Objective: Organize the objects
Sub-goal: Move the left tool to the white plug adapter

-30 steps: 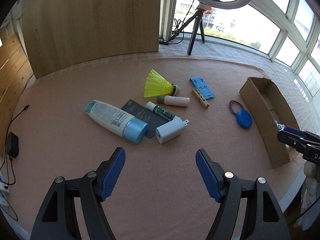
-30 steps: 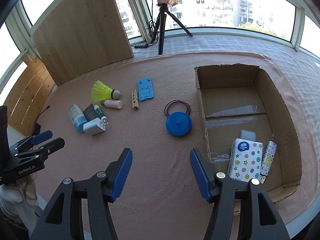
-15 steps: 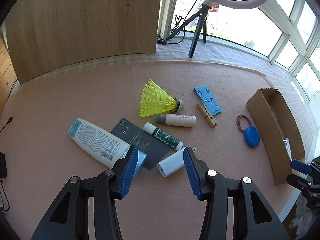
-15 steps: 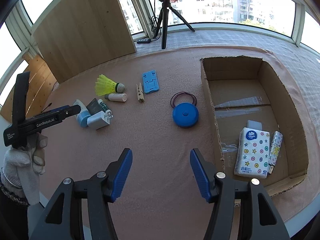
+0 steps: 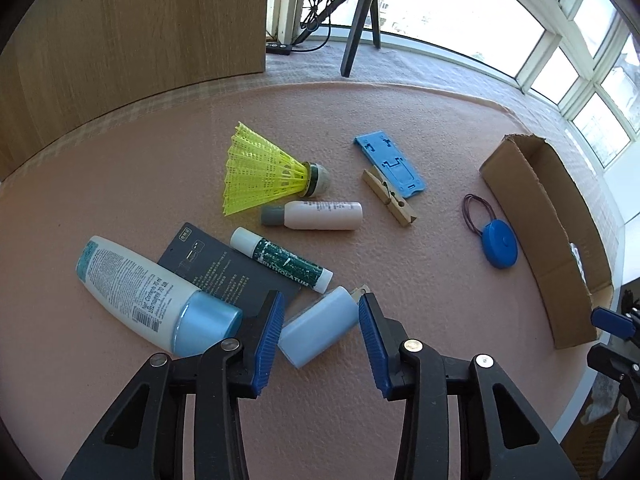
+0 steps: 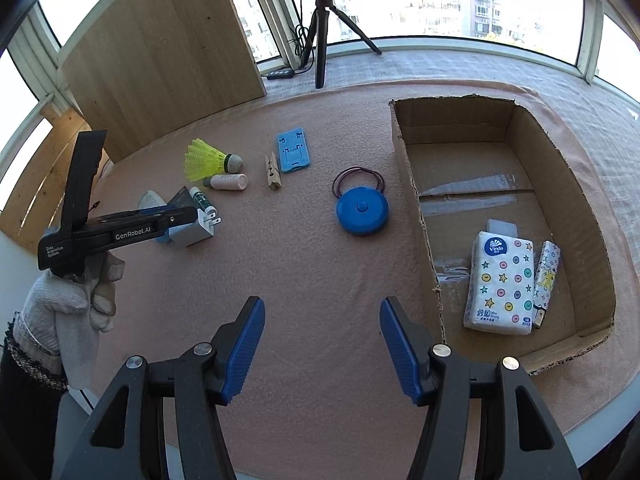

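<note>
My left gripper (image 5: 320,320) is open, its fingers on either side of a white plug adapter (image 5: 320,330) lying on the pink mat; I cannot tell if the pads touch it. Beside it lie a lotion bottle (image 5: 152,296), a dark card (image 5: 224,268), a green lip-balm tube (image 5: 280,260), a small white bottle (image 5: 316,216), a yellow shuttlecock (image 5: 260,172), a clothespin (image 5: 388,198), a blue phone stand (image 5: 390,164) and a blue tape measure (image 5: 498,244). My right gripper (image 6: 322,340) is open and empty above the mat, left of the cardboard box (image 6: 412,184).
The box holds a tissue pack (image 6: 500,284) and a small patterned item (image 6: 546,272). A purple hair band (image 6: 356,178) lies behind the tape measure. A tripod (image 6: 320,40) and a wooden panel (image 6: 160,64) stand at the back. The mat's edge is near my right gripper.
My left gripper has moved forward and down over the pile, narrowing until its fingers flank the plug adapter. My right gripper has stayed nearly still and open.
</note>
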The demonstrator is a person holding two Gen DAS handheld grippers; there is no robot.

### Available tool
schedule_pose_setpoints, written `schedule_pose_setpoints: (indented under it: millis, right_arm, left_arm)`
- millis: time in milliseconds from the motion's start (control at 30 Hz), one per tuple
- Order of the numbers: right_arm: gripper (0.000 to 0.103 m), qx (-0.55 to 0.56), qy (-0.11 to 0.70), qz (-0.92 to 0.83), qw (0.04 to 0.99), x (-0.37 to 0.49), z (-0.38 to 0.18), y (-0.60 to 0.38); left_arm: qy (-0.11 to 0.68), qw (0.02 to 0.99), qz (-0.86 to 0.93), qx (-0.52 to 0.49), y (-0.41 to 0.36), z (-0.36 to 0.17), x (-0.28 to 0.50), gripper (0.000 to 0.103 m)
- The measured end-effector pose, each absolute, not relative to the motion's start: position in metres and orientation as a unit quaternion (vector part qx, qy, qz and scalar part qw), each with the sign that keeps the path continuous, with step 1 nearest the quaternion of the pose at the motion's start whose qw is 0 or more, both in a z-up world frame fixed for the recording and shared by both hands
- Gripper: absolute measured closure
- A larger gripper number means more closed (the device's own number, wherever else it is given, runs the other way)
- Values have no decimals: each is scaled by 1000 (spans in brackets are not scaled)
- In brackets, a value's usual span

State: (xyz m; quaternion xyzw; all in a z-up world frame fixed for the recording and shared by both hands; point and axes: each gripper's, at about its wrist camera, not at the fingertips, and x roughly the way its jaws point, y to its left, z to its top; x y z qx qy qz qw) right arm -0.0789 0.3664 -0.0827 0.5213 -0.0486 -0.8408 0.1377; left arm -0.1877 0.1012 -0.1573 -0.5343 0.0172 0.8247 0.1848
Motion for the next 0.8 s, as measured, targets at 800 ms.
schedule_pose_setpoints:
  millis: [800]
  right_arm:
    - [47, 534, -70, -828, 154, -84, -97, 354]
  left_arm:
    - [-36, 257, 793, -551, 106, -167, -160, 63]
